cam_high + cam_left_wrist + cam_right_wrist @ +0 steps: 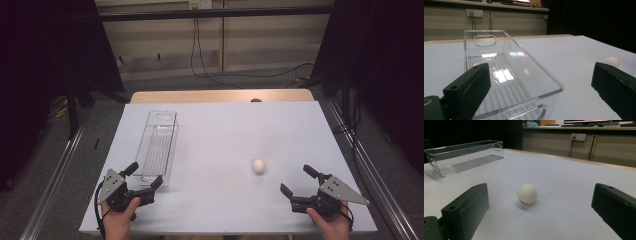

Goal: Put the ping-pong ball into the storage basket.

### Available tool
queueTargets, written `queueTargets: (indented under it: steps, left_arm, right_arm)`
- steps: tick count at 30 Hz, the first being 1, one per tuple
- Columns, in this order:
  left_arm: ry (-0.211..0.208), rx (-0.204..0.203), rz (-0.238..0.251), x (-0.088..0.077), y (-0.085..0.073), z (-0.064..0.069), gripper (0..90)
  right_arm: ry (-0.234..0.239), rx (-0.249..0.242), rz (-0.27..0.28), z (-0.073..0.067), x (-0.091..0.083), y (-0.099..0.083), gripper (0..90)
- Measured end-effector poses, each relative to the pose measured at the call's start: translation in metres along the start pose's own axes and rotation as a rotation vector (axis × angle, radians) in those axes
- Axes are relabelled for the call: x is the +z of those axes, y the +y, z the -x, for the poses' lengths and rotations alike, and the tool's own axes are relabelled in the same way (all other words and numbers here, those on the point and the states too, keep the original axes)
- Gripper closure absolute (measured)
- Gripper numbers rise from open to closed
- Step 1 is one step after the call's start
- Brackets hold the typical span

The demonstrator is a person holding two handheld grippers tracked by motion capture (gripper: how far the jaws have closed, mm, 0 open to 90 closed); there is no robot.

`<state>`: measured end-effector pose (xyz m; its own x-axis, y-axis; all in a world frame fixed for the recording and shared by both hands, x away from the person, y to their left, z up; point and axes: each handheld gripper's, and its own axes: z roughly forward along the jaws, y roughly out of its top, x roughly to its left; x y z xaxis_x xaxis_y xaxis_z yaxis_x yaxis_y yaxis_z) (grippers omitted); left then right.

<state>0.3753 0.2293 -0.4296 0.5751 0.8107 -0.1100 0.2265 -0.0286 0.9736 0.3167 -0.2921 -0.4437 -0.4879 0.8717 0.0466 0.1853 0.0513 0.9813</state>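
Though faint, perhaps ball's red print

I see the white tabletop under the left tongs and right tongs, with its wooden edge far ahead of them. Beyond that, black cables hang from a wall socket. A metal rail runs outside the left tongs.

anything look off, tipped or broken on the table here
Nothing stands out. The clear plastic bin sits upright and empty, the white ball rests alone on the white table, and both grippers are open.
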Motion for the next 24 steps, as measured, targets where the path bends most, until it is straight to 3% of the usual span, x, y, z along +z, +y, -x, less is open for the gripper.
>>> queueTargets:
  steps: [5,14,24]
  left_arm:
    - [-0.014,-0.016,0.011,0.002,0.001,0.002,2.4]
    - [-0.032,0.009,-0.007,0.006,0.004,0.005,2.4]
    - [-0.047,0.005,-0.007,0.012,0.007,0.011,2.3]
  right_arm:
    - [0.003,0.003,-0.001,0.000,0.000,0.000,0.8]
    - [0.005,-0.004,0.003,0.000,0.000,0.000,0.9]
    - [0.009,-0.002,0.004,0.000,0.000,0.001,1.0]
